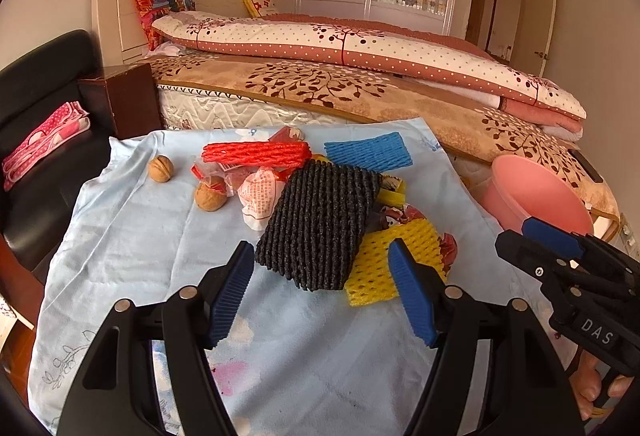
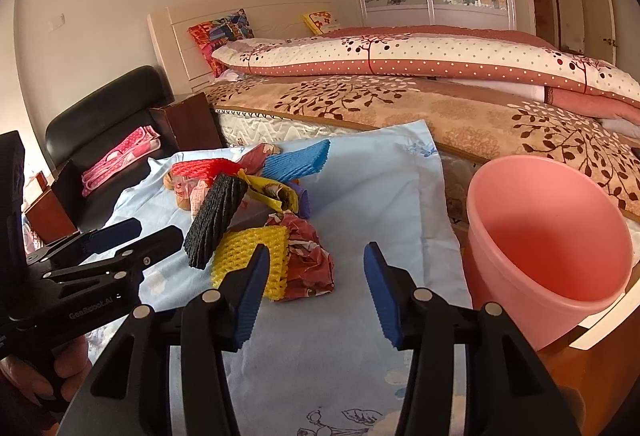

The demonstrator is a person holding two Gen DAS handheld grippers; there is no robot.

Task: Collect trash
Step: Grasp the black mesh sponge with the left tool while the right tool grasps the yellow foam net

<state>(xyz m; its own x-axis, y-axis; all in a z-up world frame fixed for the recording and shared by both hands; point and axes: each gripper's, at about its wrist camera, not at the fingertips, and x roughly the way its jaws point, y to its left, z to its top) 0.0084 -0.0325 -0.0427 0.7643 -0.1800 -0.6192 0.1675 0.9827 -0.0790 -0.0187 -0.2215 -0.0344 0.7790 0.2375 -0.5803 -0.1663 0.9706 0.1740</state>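
the left gripper [image 1: 322, 260] is tilting down, jaws apart and empty, framing the black foam net sleeve [image 1: 320, 224] at mid-frame on the pale blue cloth [image 1: 132, 236]. the right gripper [image 2: 314, 268] is angling down, jaws apart and empty. only its view is showing inside the pink plastic bucket [image 2: 548, 236] at right; two walnuts [image 1: 161, 168] are showing clearly only in the left view.

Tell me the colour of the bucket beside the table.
The bucket is plain pink, inside and out. It shows best in the right wrist view.
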